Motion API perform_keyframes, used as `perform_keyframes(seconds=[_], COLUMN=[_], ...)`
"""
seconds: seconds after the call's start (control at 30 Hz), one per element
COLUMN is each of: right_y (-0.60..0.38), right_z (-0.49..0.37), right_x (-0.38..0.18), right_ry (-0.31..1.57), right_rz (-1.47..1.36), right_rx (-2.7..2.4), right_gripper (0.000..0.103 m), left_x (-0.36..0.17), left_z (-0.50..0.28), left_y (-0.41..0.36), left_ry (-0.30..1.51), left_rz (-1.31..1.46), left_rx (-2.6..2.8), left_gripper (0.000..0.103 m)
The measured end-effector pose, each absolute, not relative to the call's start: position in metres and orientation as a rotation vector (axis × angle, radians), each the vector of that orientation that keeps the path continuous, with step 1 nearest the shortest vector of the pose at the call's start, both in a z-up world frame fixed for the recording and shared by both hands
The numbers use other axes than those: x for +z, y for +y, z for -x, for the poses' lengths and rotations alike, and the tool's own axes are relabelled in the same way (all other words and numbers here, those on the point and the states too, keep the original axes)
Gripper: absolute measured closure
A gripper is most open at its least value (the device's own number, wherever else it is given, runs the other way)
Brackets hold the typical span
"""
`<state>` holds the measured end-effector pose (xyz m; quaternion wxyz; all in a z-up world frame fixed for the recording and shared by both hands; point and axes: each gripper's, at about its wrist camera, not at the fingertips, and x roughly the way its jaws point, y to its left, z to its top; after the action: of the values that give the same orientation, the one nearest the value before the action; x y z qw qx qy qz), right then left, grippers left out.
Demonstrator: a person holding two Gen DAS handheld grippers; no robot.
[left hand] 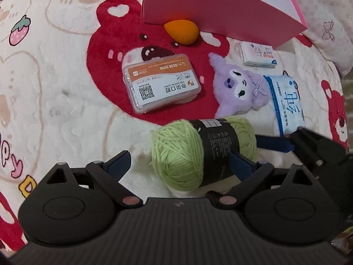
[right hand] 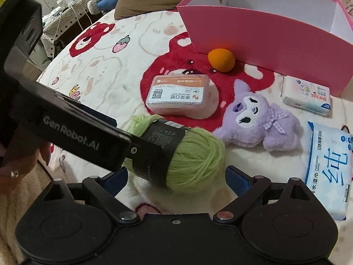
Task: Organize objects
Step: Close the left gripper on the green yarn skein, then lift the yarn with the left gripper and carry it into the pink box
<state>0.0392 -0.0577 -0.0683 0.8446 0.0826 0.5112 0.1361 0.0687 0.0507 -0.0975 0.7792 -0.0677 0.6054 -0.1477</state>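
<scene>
Two wrist cameras are looking down onto a cream plush blanket [left hand: 66, 101] printed with red bears.

In the left wrist view, the left gripper [left hand: 181, 156] is filling the bottom of the frame with its jaws standing wide apart. A green yarn ball [left hand: 176, 154] with a black paper band is lying between them at lower centre. The right-hand pad is sitting against the band, the left-hand pad is standing clear of the wool, and nothing is clamped. The band's small print is too fine to read. The right gripper's blue-tipped fingers [left hand: 275, 144] are poking in from the right edge, its body cut off.

In the right wrist view, the right gripper [right hand: 176, 176] is also spread wide at the bottom, with the yarn ball [right hand: 196, 159] resting just beyond its pads and not pinched. The left gripper's black body [right hand: 72, 132] is crossing the left half and hiding the yarn's far end.

Above the yarn, a clear plastic case [right hand: 178, 95] and a purple plush toy [right hand: 260, 123] are lying apart. An orange sponge [right hand: 221, 60] is sitting against a pink box [right hand: 264, 35], whose top is cut off. A tissue pack [right hand: 306, 97] and a wet-wipes pack [right hand: 328, 165] are lying at the right, the latter cropped by the edge.
</scene>
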Motion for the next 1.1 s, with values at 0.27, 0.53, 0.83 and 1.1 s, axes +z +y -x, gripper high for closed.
perform_keyframes(seconds=[0.27, 0.53, 0.83, 1.1], right_y=[-0.055, -0.057, -0.055, -0.054], right_z=[-0.040, -0.038, -0.035, -0.024], right_x=[-0.085, -0.086, -0.081, -0.065], right_ry=[1.058, 1.017, 0.977, 0.918], right_rz=[-0.199, -0.207, -0.181, -0.136], right_rx=[0.276, 0.258, 0.262, 0.254], right_gripper=[0.019, 0.023, 0.024, 0.024], left_x=[-0.109, -0.105, -0.094, -0.077], left_z=[-0.069, -0.064, -0.055, -0.049], left_y=[0.047, 0.041, 0.035, 0.033], left_ry=[1.344, 1.284, 1.241, 1.179], left_rz=[0.253, 0.246, 0.215, 0.201], left_rx=[-0.343, -0.349, -0.373, -0.443], left_gripper=[0.029, 0.039, 0.045, 0.045])
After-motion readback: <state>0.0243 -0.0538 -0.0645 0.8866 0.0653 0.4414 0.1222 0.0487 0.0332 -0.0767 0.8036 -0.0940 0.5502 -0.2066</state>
